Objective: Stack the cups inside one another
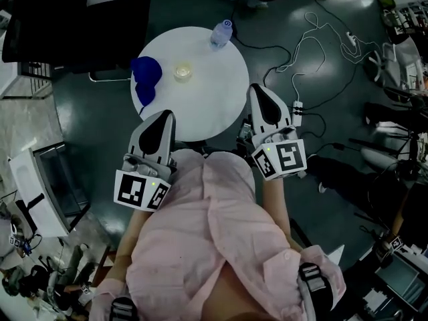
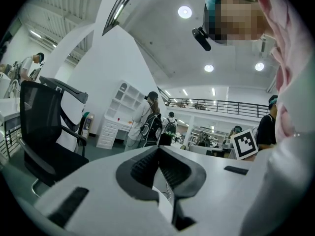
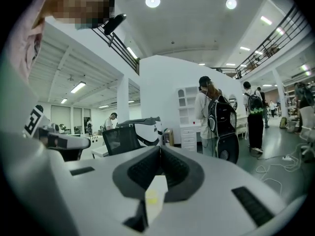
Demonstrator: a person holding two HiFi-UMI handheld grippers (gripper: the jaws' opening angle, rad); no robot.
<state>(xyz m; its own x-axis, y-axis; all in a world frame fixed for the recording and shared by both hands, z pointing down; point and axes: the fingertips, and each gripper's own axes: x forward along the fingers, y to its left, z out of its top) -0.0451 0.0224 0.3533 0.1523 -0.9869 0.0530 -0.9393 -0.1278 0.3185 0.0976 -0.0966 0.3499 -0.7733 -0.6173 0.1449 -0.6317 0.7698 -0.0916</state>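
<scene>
Left gripper (image 1: 166, 116), right gripper (image 1: 258, 89), both pressed together, level by the chest (image 1: 200, 233)

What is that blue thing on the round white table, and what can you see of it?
It is a deep blue shape, plastic by its look, at the left rim of the round white table. It seems to be cups rather than one piece: a wider rounded part farther from the person and a narrower part nearer, touching or overlapping; whether they are nested cannot be told from above. Only the tabletop touches it; a small pale round object stands apart to its right.
</scene>
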